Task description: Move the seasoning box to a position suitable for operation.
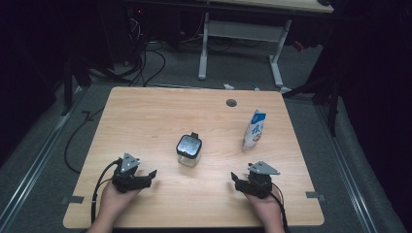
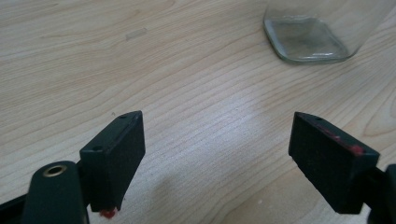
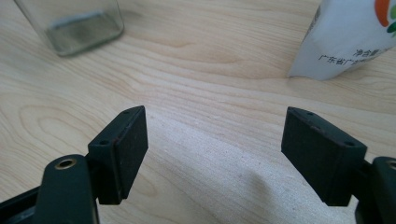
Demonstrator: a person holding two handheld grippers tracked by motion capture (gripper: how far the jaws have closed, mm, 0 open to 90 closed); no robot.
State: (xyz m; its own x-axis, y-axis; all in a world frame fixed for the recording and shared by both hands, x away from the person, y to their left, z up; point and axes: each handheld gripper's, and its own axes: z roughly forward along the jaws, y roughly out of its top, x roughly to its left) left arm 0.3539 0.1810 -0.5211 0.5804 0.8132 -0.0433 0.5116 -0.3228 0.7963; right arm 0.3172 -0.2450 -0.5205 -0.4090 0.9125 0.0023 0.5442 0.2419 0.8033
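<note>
High view: both tools, left tool and right tool, are held spread and empty; glass jar and milk carton are untouched, nothing started.

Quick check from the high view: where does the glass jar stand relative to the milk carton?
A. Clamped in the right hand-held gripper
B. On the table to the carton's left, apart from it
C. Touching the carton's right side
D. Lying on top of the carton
B: the glass jar stands mid-table, with bare wood between it and the milk carton to its right.
</note>
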